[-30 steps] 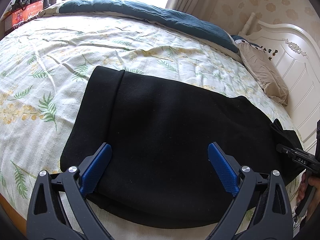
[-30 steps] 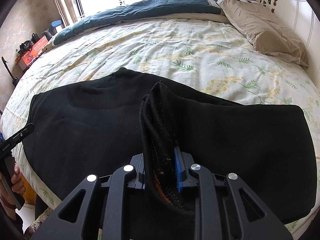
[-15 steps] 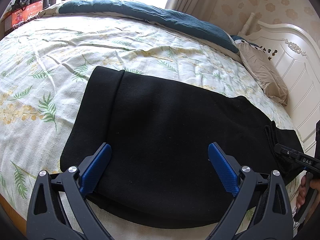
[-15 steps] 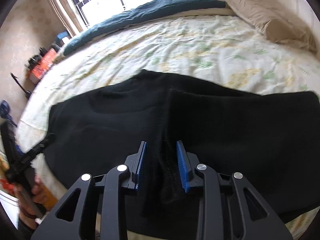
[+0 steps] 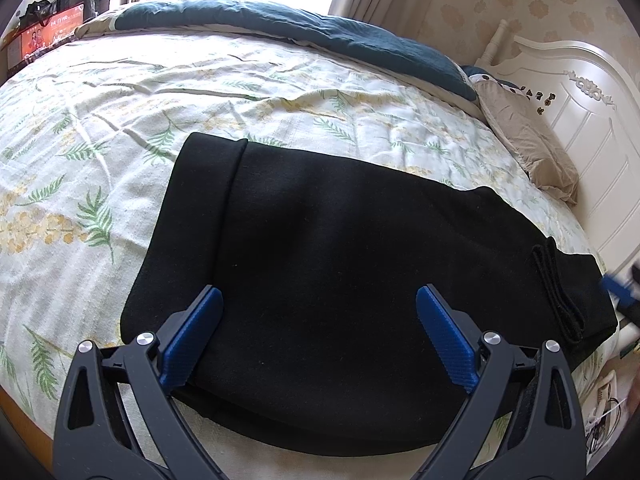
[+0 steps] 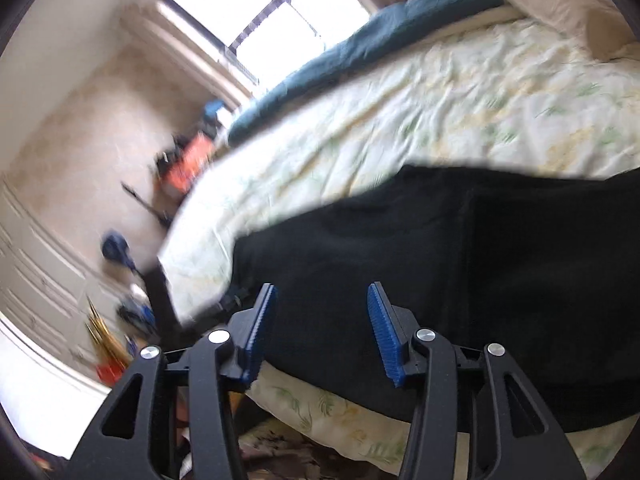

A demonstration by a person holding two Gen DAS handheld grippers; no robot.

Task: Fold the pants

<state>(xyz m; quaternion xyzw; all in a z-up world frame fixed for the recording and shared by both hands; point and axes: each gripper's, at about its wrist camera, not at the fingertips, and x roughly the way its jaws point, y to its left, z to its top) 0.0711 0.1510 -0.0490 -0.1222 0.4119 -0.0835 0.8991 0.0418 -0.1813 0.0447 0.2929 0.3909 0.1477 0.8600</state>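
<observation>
The black pants [image 5: 340, 280] lie folded flat on the bed's leaf-print quilt [image 5: 100, 120], near its front edge, right ahead of and below both grippers. A rolled hem sits at their far left end, and a thick folded edge runs across the cloth near the right end.

The left gripper [image 5: 318, 328] hovers just over the middle of the pants with its 2 blue pads [image 5: 192, 336] spread wide, nothing between them but the fabric lying below.

The right gripper [image 6: 322, 330] is tilted, its view blurred, and its jaws are opening; the pants show beyond the gap but the pads do not press on them.

Beyond the pants, a teal blanket [image 5: 280, 28] lies along the quilt's far edge. A beige pillow [image 5: 532, 152] rests off to the right, against the white headboard [image 5: 580, 100].
</observation>
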